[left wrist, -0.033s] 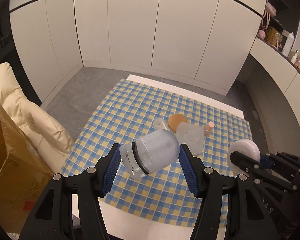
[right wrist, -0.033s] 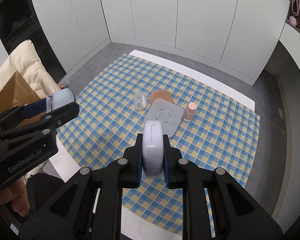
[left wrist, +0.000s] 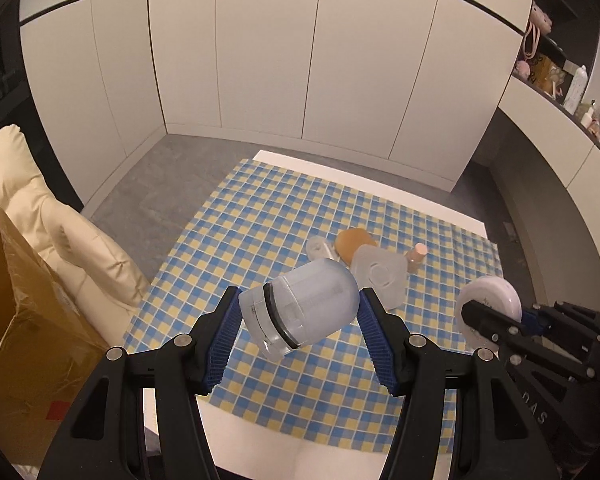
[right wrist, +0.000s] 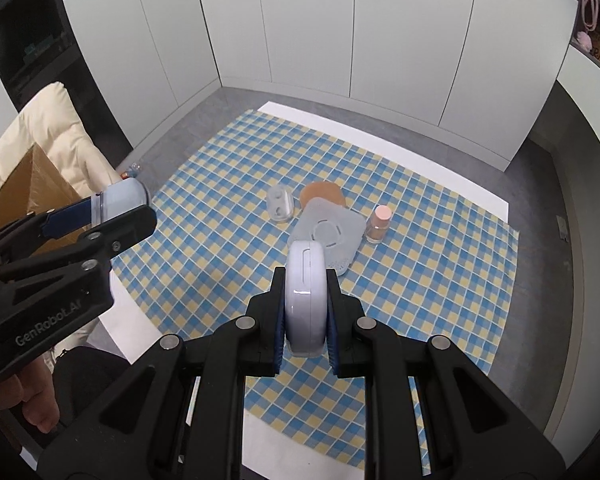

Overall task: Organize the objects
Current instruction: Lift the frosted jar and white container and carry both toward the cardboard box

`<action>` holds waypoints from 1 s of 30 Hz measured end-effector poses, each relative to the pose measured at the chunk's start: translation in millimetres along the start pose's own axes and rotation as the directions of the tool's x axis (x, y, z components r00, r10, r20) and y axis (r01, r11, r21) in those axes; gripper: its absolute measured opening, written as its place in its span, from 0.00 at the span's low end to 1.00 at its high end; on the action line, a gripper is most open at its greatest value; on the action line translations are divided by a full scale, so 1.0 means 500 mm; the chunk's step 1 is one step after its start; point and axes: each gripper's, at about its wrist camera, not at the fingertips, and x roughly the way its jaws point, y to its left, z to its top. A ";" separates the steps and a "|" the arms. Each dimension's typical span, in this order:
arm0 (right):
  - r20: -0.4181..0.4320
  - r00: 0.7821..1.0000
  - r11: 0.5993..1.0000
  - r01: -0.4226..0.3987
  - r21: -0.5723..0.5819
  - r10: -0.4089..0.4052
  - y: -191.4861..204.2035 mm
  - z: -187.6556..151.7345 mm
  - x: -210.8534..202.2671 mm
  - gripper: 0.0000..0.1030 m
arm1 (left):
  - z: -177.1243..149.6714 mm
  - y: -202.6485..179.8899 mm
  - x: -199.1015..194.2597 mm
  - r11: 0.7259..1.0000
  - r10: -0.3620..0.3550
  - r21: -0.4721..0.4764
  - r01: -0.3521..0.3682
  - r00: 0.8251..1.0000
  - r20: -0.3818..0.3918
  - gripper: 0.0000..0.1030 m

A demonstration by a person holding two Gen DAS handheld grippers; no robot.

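Note:
My left gripper (left wrist: 298,328) is shut on a translucent blue-grey domed container (left wrist: 300,312), held tilted above the checked cloth (left wrist: 260,216); it also shows in the right wrist view (right wrist: 120,198). My right gripper (right wrist: 305,316) is shut on a white round case (right wrist: 305,296) held on edge; the case also shows in the left wrist view (left wrist: 490,304). On the cloth lie a pale square case (right wrist: 326,236), a tan round puff (right wrist: 322,194), a small clear case (right wrist: 280,204) and a small pink-capped bottle (right wrist: 378,224).
A brown cardboard box (left wrist: 24,320) and a cream cushioned seat (left wrist: 60,232) stand to the left. White cabinets line the back wall. A shelf (left wrist: 560,80) with bottles sits at the right. White table edge (left wrist: 252,432) shows below the cloth.

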 end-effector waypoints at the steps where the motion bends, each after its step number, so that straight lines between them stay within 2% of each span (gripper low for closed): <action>1: 0.005 1.000 1.000 0.002 0.001 -0.002 -0.002 0.000 -0.004 0.17 | -0.003 0.003 -0.006 1.000 -0.005 -0.007 0.005 1.000 0.006 0.58; 4: 0.015 1.000 0.999 -0.024 0.027 0.023 -0.008 0.005 -0.013 0.17 | -0.010 0.007 -0.011 1.000 -0.001 -0.008 0.001 1.000 0.016 0.58; 7: 0.018 1.000 1.000 -0.021 0.021 0.021 -0.007 0.009 -0.015 0.17 | -0.007 0.008 -0.017 1.000 -0.022 -0.011 0.022 1.000 0.012 0.58; 18: 0.034 0.999 0.999 -0.013 0.049 0.011 -0.025 0.012 -0.018 0.17 | -0.011 -0.007 -0.034 1.000 -0.007 0.031 0.005 0.998 0.057 0.58; 30: 0.045 0.999 0.999 -0.019 0.037 0.018 -0.017 0.017 -0.026 0.17 | -0.009 -0.001 -0.043 1.000 -0.009 0.018 0.008 0.998 0.068 0.58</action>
